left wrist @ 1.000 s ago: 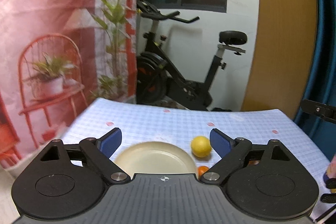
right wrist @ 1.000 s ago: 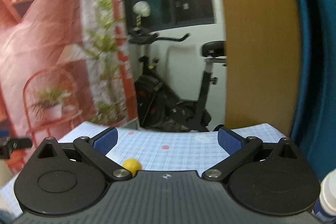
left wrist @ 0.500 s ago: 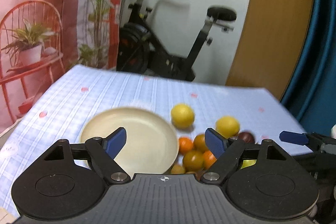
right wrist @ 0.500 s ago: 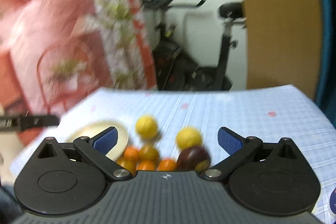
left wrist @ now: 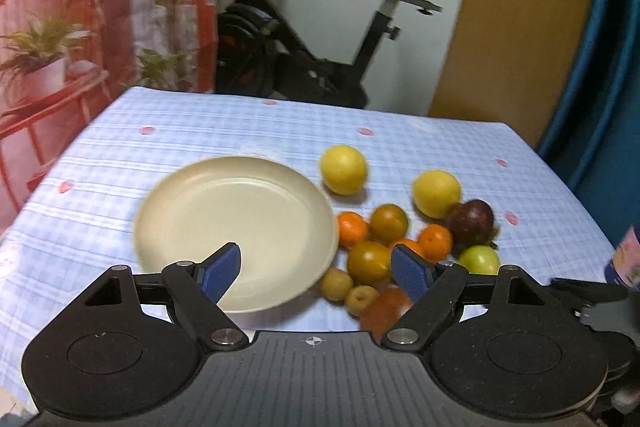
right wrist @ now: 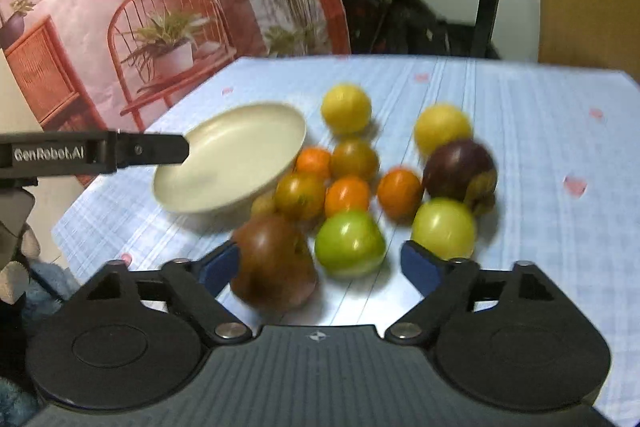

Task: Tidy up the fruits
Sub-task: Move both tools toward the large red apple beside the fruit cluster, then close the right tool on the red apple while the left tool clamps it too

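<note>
Both hand-held grippers hover released over the table: left hand-held gripper above the plate rim, right hand-held gripper, jaws just narrowing, around nothing yet, fruits piled beside the plate.

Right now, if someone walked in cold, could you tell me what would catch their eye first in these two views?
Most likely the heap of fruit on the blue checked tablecloth: oranges, two yellow ones at the far side, two green ones and a dark reddish one nearest the right gripper. Beside it, to the left, lies an empty cream plate, with the left gripper open above its near rim.
</note>
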Available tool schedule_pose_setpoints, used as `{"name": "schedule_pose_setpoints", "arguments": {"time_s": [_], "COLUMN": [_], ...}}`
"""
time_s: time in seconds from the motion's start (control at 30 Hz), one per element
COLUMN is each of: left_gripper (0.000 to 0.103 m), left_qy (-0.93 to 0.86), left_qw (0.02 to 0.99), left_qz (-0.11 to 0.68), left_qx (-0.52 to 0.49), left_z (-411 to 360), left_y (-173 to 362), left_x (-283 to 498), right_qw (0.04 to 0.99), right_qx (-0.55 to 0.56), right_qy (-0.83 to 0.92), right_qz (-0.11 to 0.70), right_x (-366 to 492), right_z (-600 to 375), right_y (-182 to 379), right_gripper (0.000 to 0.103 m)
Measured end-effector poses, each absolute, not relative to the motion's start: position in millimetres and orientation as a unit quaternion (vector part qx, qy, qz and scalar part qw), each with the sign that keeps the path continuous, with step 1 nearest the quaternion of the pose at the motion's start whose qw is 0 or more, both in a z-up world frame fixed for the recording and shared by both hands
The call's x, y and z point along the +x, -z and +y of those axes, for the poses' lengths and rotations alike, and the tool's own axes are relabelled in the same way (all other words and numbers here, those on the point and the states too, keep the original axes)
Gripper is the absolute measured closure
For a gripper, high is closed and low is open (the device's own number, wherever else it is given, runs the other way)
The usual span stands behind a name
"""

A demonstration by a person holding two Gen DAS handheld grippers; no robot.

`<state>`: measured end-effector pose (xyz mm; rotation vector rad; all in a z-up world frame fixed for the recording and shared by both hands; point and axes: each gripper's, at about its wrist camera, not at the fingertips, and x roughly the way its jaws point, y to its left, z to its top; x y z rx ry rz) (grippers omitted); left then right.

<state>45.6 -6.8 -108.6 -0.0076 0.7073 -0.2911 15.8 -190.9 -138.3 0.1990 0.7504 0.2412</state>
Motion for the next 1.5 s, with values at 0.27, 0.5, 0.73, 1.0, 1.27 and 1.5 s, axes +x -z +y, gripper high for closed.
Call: {"name": "schedule_pose_setpoints", "arguments": {"time_s": [0.27, 0.5, 0.73, 1.0, 1.27, 1.5], "left_gripper": [0.019, 0.02, 0.035, 0.035, 0.033, 0.031], "left_qy": [0.165, 0.206, 0.224, 0.212, 0.214, 0.203], "left_qw": [0.922, 0.906, 0.881, 0.873, 0.863, 0.862], "left_qz": [0.349, 0.368, 0.416, 0.439, 0.456, 0.458], "left_qx": [0.026, 0.043, 0.023, -0.026, -0.052, -0.072], "left_z": [-19, -40, -48, -17, -1, 9], "left_y": [117, 123, 142, 141, 145, 150], "left_x": [46, 55, 64, 58, 56, 56], "right_qw": [0.905, 0.887, 0.883, 0.894, 0.895, 0.905], "right_qx": [0.11, 0.135, 0.134, 0.117, 0.078, 0.029], "right_qy": [-0.148, -0.181, -0.199, -0.21, -0.224, -0.237], "right_qz": [0.383, 0.402, 0.403, 0.379, 0.378, 0.353], "right_x": [19, 31, 37, 30, 28, 26], "right_z": [-190, -186, -178, -171, -156, -143], "right_y": [143, 157, 164, 154, 151, 156], "right_gripper": [0.024, 0.03, 0.037, 0.041, 0.042, 0.04]}}
